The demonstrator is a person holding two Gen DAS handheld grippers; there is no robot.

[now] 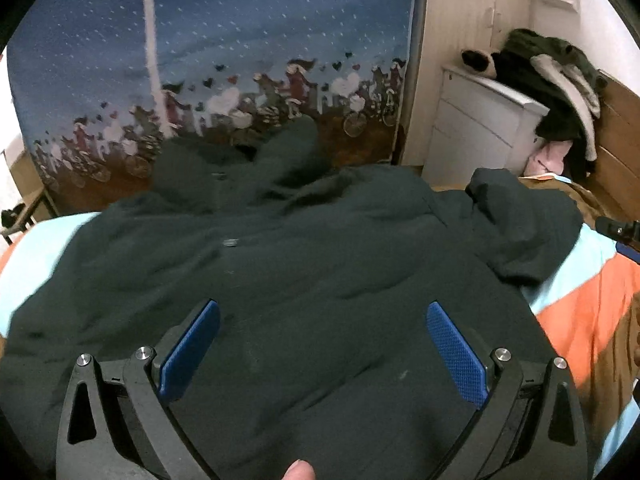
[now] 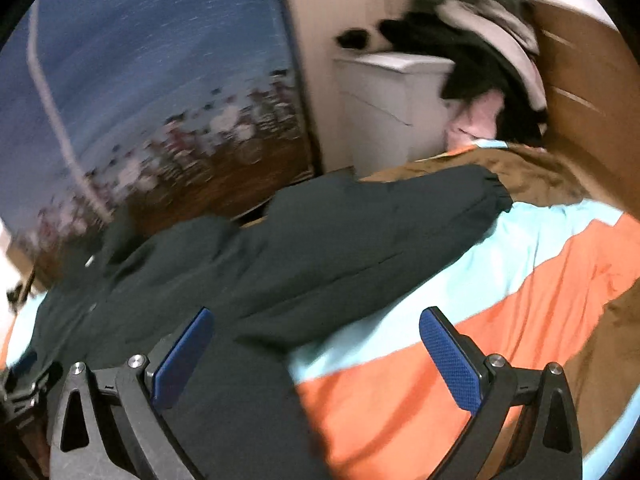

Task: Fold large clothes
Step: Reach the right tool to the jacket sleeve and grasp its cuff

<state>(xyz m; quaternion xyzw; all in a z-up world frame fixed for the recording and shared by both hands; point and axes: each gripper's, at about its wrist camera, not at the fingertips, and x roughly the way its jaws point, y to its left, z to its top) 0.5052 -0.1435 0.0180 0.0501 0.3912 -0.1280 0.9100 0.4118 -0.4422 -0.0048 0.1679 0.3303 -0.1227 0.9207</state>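
Note:
A large dark green jacket (image 1: 304, 264) lies spread on a bed with a striped cover (image 1: 580, 312) of light blue, orange and brown. Its hood points toward the far curtain, and one sleeve (image 1: 524, 224) lies out to the right. My left gripper (image 1: 322, 312) hovers open just above the jacket's body, blue pads wide apart with nothing between them. In the right wrist view the jacket (image 2: 304, 248) stretches left, its cuffed sleeve (image 2: 472, 192) reaching toward the headboard. My right gripper (image 2: 316, 324) is open over the jacket's right edge and the bed cover (image 2: 500, 280).
A blue patterned curtain (image 1: 248, 48) hangs beyond the bed. A white drawer cabinet (image 1: 476, 120) stands at the far right with a pile of dark and pale clothes (image 1: 556, 80) on it, next to a wooden headboard (image 2: 588, 92). A fingertip (image 1: 298, 470) shows at the bottom edge.

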